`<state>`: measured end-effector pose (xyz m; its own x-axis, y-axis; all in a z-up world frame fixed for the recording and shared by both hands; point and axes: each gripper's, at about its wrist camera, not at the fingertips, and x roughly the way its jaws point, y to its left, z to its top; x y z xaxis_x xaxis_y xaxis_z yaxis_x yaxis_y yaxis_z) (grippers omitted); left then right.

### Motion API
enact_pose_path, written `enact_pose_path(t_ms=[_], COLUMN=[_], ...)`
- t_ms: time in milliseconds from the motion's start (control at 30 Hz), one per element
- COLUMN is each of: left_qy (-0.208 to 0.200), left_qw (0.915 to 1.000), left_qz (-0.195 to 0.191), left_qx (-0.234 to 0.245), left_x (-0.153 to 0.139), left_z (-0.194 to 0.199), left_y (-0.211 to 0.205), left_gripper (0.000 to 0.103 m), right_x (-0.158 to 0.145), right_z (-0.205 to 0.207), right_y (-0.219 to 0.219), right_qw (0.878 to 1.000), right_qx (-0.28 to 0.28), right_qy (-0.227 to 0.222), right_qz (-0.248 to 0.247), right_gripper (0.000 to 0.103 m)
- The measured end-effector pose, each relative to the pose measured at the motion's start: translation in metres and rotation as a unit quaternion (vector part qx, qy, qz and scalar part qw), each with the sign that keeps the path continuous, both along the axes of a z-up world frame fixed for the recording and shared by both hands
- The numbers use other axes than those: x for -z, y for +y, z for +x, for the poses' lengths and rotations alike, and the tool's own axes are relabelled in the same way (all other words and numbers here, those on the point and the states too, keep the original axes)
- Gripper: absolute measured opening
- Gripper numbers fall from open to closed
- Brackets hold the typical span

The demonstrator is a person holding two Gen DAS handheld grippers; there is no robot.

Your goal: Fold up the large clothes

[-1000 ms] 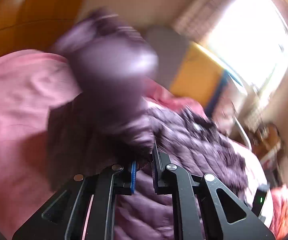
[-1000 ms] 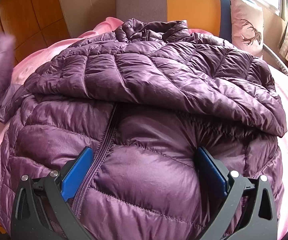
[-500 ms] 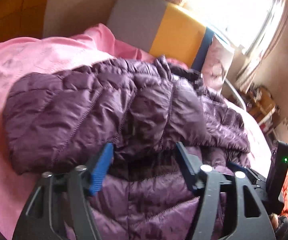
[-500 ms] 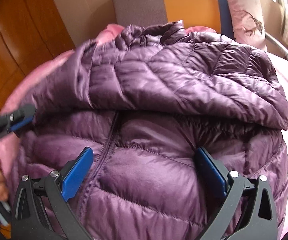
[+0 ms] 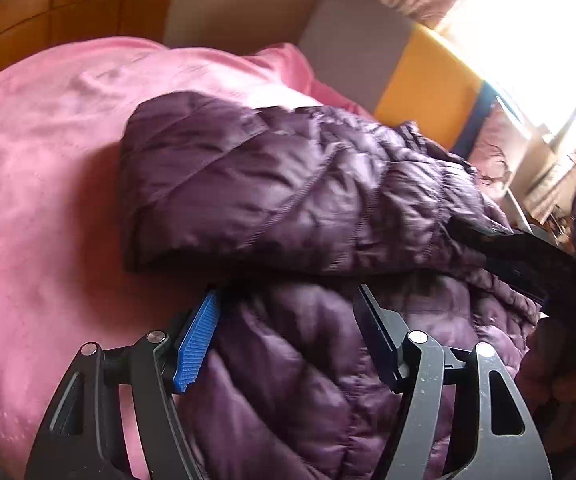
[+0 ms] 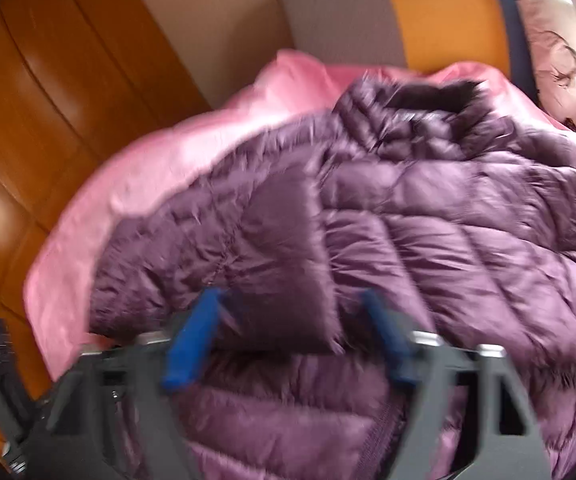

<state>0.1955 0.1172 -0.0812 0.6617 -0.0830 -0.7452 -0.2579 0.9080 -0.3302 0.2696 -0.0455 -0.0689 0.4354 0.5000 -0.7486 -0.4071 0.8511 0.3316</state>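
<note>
A purple quilted puffer jacket (image 5: 288,200) lies on a pink bedspread (image 5: 47,200), with one sleeve (image 5: 215,184) folded across its chest. My left gripper (image 5: 288,332) hovers open over the jacket's lower body. Fabric bulges between its fingers, and the blue pad (image 5: 195,344) is bare. In the blurred right wrist view, my right gripper (image 6: 288,336) is at the end of the folded sleeve (image 6: 271,280). Its jaws are closing with the cuff between them, and a gap still shows at the right pad. The jacket collar (image 6: 416,108) points toward the headboard.
A grey, orange and blue headboard (image 5: 368,48) and a patterned pillow (image 6: 556,60) stand behind the jacket. Wooden panelling (image 6: 47,100) runs along the left of the bed. A person's hand (image 5: 560,392) holds the right tool at the right edge. A bright window (image 5: 528,40) is at the upper right.
My left gripper has let go of the sleeve, which now lies across the jacket, and sunk with its jaws wide. My right gripper swung left to the sleeve end and its jaws narrowed.
</note>
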Motion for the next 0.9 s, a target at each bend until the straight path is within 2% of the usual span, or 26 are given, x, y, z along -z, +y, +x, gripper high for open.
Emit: enact_pose_path(t_ms=[33,67,267,500,600,700,900], left_qy=[0.003,0.008,0.018,0.03,0.035,0.038,0.058], left_qw=[1.0,0.9999,0.9991,0.9981,0.9973,0.9964,0.9931], left_qz=[-0.002,-0.003,-0.001,0.026,0.036,0.049,0.08], left_qx=[-0.003,-0.008,-0.039,-0.047,-0.052,-0.059,-0.064], left_x=[0.001,0.003,0.005,0.0,-0.002,-0.006,-0.002], left_z=[0.001,0.002,0.01,0.032,0.043,0.056,0.085], left_y=[0.002,0.004,0.013,0.009,0.008,0.008,0.001], left_gripper=[0.067,0.067,0.067,0.067,0.067,0.067,0.067], right_x=[0.0,-0.006,-0.075,-0.126,-0.134,-0.131,-0.1], right_z=[0.004,0.005,-0.001,-0.005,-0.006,-0.003,0.002], right_y=[0.007,0.01,-0.012,-0.068,-0.098,-0.126,-0.168], right_qw=[1.0,1.0,0.995,0.978,0.971,0.966,0.964], right_qx=[-0.002,0.0,0.03,0.102,0.135,0.162,0.208], right_qy=[0.008,0.0,-0.076,-0.129,-0.147,-0.144,-0.113], right_qz=[-0.013,-0.013,0.06,0.128,0.134,0.141,0.121], right_gripper=[0.018,0.011,0.009,0.008,0.008,0.008,0.008])
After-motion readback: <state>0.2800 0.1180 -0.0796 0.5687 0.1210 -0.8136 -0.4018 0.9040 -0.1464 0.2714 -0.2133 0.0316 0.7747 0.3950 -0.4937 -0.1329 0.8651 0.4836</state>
